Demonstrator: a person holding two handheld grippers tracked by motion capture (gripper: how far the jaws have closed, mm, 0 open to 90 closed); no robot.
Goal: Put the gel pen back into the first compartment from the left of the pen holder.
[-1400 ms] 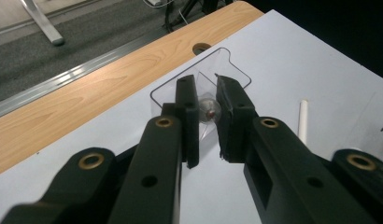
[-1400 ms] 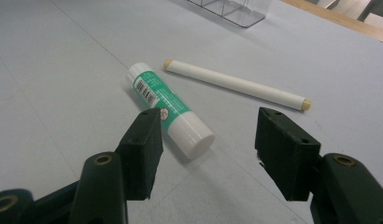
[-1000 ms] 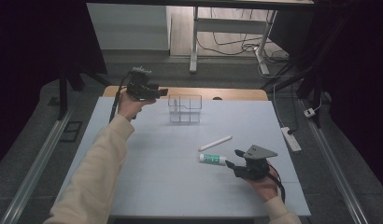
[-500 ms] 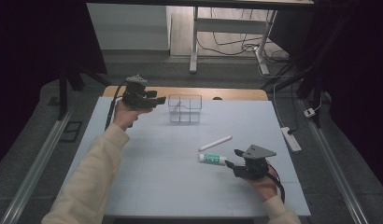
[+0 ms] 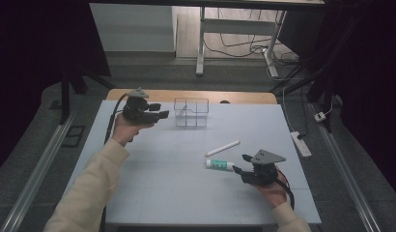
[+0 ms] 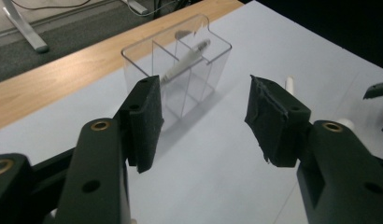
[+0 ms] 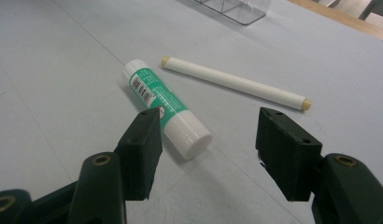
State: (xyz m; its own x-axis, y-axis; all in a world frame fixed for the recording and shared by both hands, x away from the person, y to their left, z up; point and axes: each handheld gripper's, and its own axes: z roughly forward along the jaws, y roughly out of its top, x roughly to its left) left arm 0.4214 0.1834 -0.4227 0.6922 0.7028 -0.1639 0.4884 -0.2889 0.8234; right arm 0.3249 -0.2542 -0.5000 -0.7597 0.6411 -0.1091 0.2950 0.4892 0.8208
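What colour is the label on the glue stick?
Green with white print and a barcode, on the white glue stick; it shows best in the right gripper view.

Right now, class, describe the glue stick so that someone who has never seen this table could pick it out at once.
Start at the white table and go to its near right part, just in front of the right tongs. Two slim things lie there: the glue stick and a plain white stick just beyond it. The glue stick is shorter and thicker, with a green label and barcode.
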